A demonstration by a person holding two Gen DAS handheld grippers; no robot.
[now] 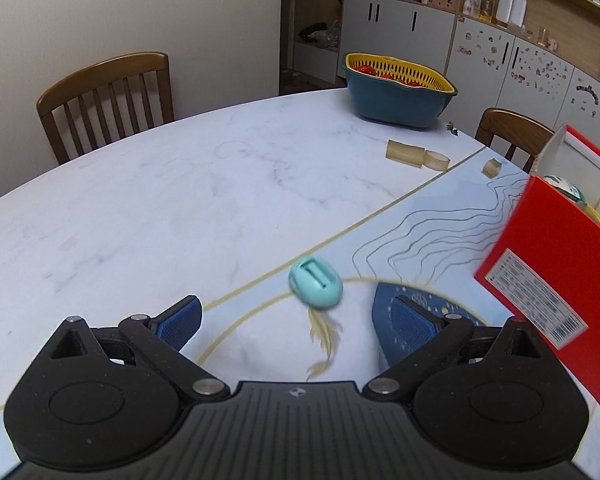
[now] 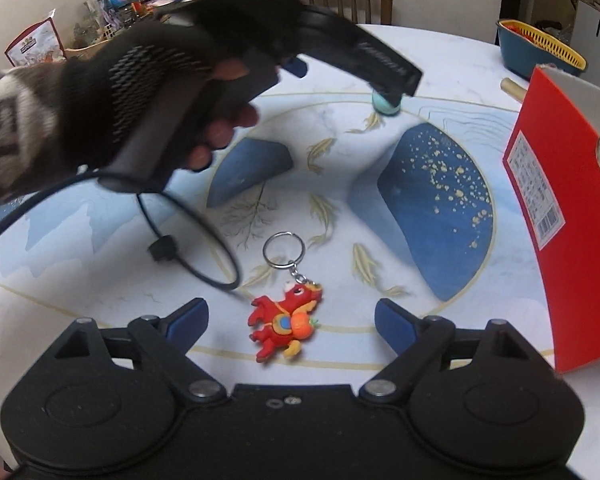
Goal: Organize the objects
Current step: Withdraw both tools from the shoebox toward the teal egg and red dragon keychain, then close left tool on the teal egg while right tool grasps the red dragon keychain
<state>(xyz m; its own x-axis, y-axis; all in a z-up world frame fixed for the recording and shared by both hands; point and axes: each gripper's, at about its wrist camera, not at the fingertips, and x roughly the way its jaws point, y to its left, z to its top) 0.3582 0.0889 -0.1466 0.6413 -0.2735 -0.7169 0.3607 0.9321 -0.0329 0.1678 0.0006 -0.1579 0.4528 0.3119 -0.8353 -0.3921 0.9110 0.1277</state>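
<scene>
While both hands tip their tools downward, each lines up on a different loose item. The left claw is spread wide with nothing in it, aimed at the teal oval piece lying on the counter just ahead of its tips. The right claw gapes almost fully and holds nothing; the red dragon keychain lies flat between its fingers, untouched by either pad, ring pointing away. To the right stands the red box, open-topped with something already inside, likely where these things belong. A gloved hand grips the left tool's handle.
</scene>
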